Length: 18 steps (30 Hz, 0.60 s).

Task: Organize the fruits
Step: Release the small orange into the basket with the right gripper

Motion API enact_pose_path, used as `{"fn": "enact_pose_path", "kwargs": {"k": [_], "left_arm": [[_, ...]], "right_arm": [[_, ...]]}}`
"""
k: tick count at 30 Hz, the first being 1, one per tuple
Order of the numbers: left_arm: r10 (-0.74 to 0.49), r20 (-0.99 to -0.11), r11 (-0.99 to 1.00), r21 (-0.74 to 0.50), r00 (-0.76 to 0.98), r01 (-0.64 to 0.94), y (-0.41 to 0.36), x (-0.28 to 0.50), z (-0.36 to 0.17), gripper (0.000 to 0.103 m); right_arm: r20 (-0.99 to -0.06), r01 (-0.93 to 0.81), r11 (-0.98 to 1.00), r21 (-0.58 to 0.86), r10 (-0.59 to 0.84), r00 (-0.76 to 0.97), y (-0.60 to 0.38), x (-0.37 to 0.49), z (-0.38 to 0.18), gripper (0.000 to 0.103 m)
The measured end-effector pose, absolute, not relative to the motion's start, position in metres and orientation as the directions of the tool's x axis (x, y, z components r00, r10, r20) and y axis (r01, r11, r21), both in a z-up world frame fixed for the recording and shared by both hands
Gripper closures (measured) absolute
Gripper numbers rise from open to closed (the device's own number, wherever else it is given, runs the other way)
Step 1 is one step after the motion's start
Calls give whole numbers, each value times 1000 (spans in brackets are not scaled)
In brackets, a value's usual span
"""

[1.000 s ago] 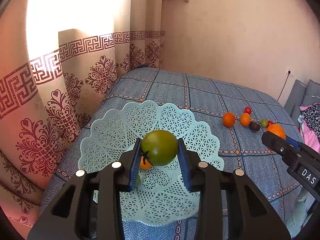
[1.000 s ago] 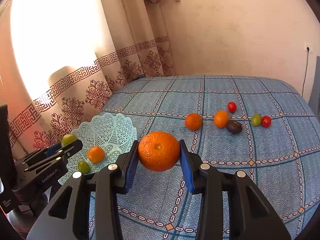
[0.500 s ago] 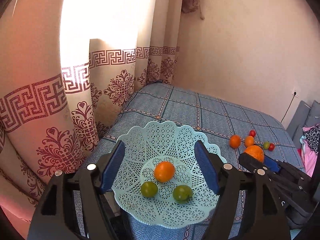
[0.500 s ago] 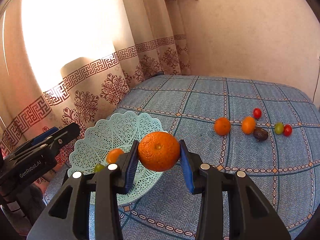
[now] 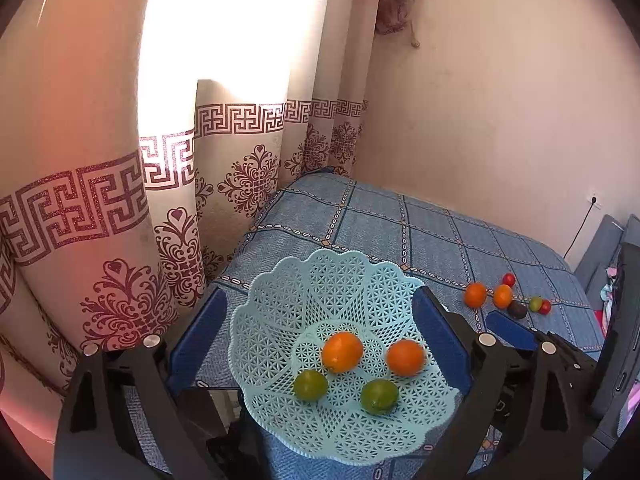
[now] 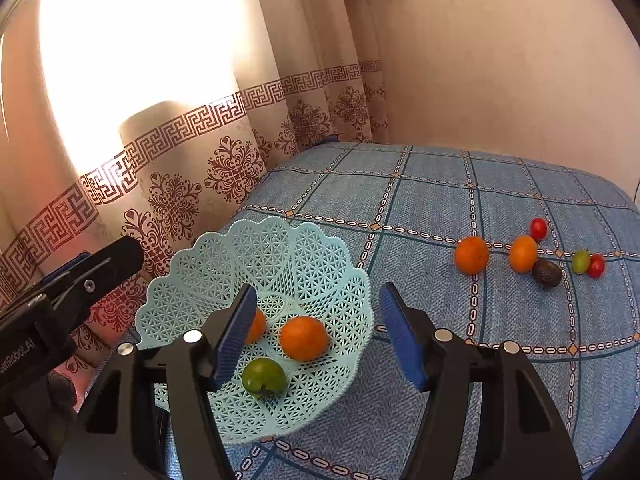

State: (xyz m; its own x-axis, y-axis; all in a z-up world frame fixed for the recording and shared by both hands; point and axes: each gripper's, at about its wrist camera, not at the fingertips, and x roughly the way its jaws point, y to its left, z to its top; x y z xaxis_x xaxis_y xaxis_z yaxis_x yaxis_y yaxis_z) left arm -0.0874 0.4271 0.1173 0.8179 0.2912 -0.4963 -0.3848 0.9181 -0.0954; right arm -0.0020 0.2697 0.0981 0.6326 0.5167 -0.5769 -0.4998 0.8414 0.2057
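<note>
Looks like a bedroom in a home. Shown by a bed (image 6: 460,184) under a blue checked cover pushed into the corner, patterned curtains (image 5: 224,184) lit by a window, plain plaster walls (image 5: 500,112), and a wall socket (image 5: 593,199) with a cord.

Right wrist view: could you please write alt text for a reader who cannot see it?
The right gripper hangs with open, empty jaws over a light blue lattice plastic basket holding two oranges and one green tomato. Six more small fruits lie farther off on the blue checked bedspread, beside patterned curtains.
</note>
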Motion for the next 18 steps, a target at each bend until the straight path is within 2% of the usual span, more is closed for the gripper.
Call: {"fn": "enact_pose_path", "kwargs": {"k": [9, 18], "left_arm": [[288, -501, 920, -91, 816, -380, 425, -84, 113, 3], [278, -534, 922, -85, 799, -378, 419, -77, 104, 3]], "right_arm": [[-594, -456, 864, 212, 485, 642, 256, 3, 88, 39], [-607, -404, 895, 191, 431, 668, 229, 12, 81, 39]]}}
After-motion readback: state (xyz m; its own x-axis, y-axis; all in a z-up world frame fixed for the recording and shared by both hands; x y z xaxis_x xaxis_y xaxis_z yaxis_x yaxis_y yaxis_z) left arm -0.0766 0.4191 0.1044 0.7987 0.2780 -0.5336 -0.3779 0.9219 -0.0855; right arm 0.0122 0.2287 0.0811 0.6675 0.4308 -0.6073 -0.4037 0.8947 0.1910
